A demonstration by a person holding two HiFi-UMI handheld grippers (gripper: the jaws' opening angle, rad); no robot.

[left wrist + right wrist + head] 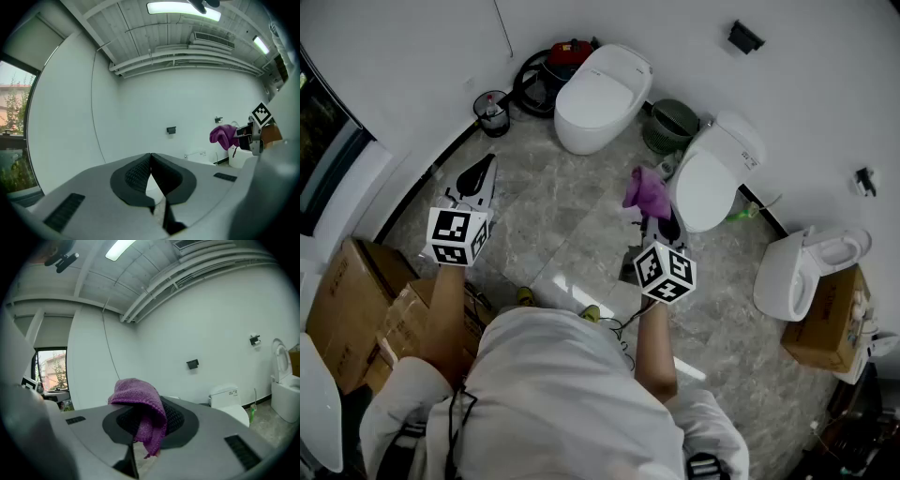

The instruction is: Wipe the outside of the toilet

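Note:
Three white toilets stand along the curved wall: one at the back (600, 94), one with its lid down (712, 178) just beyond my right gripper, and one with its seat raised (806, 267) at the right. My right gripper (659, 216) is shut on a purple cloth (645, 190), which drapes over the jaws (140, 404) and hangs in the air short of the middle toilet (229, 401). My left gripper (486, 167) is held up at the left, shut with nothing in it, pads (140, 173) pressed together. From there the cloth (224, 135) shows at the right.
Cardboard boxes (356, 300) are stacked at the left and another box (830, 323) sits at the far right. A green basket (672, 122) stands between two toilets. A small black bin (491, 112) and a red-and-black machine (558, 56) are by the back wall. The floor is grey marble tile.

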